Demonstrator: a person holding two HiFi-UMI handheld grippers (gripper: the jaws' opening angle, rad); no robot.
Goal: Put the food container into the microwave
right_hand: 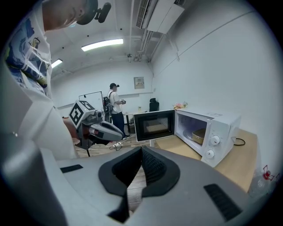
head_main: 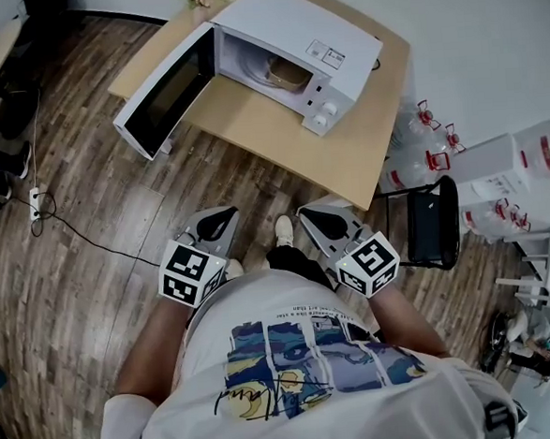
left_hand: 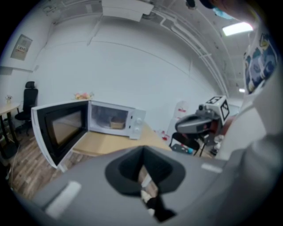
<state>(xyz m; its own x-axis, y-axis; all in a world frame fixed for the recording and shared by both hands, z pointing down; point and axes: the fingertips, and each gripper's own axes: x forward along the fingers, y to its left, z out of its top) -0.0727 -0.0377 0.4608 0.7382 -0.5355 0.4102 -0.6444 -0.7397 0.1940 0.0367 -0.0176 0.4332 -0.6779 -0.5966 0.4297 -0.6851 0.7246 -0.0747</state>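
Currently both tools sit close to the person's torso. The left gripper [head_main: 226, 212] and right gripper [head_main: 305, 212] each have their jaws pressed together with nothing between them (both gripper views agree, only floor shows past the tips). Beyond them is the wood floor [head_main: 114, 206], then the table [head_main: 250, 126], bare along its near edge. The microwave [head_main: 290, 25] stands toward the tabletop's far edge, its door [head_main: 168, 95] swung wide and overhanging the left corner. The food container [head_main: 286, 72] is already inside the cavity, well apart from both grippers.

Wooden table [head_main: 250, 126], black chair [head_main: 435, 223], water jugs [head_main: 407, 146], power strip [head_main: 35, 202]
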